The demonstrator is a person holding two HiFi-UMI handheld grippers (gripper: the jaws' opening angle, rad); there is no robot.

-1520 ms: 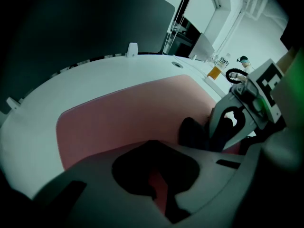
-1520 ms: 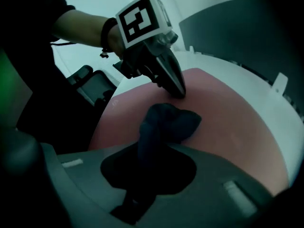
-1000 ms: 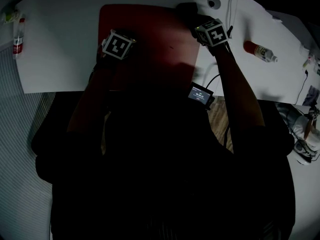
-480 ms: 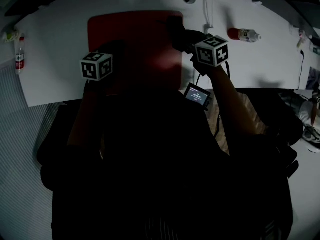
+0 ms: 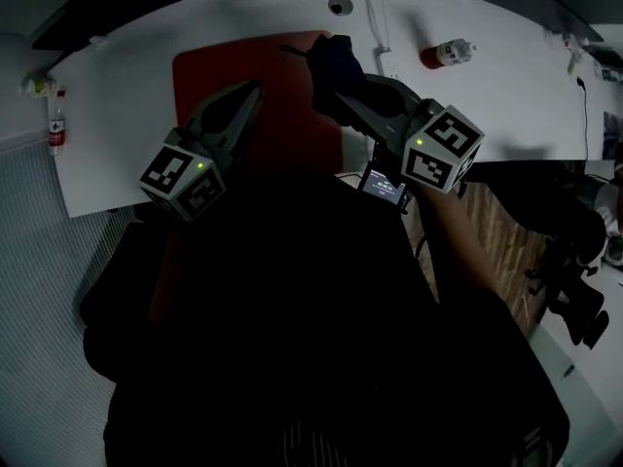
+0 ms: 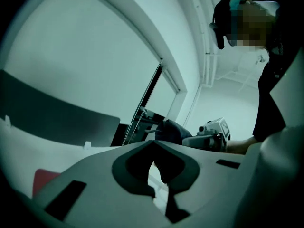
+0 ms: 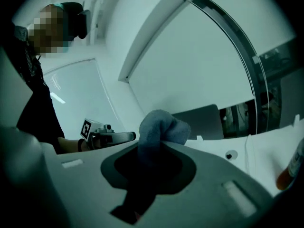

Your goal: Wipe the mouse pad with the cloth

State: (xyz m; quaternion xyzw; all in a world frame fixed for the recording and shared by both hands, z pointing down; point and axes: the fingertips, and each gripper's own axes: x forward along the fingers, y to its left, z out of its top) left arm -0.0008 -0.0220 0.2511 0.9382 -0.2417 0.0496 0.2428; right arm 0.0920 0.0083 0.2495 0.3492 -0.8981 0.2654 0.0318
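Seen from the head camera:

- Red mouse pad (image 5: 229,71) lies flat on the white table (image 5: 127,115), toward its far edge.
- Both tools are tipped up, away from the person, with the marker cubes nearest the body.

Right tool (image 5: 333,91):
- Jaws are clamped on a bunched dark cloth (image 5: 329,61).
- Its own view shows a blue-grey wad bulging out above the pads (image 7: 161,127) and a tail hanging down between them.
- The cloth sits over the pad's far right corner. Contact with the pad can't be made out.

Left tool (image 5: 255,88):
- It is over the middle of the pad, well apart from the cloth.
- Its own view shows the jaws drawn together with only a sliver of light between the pads. Nothing is gripped.

Also on the table:
- An orange-capped bottle (image 5: 446,53) lies on its side at far right.
- A small bottle (image 5: 56,129) stands at the left edge.
- A white cable (image 5: 375,22) runs beside a round grommet (image 5: 339,6).
- A small lit screen (image 5: 386,185) hangs below the right tool.
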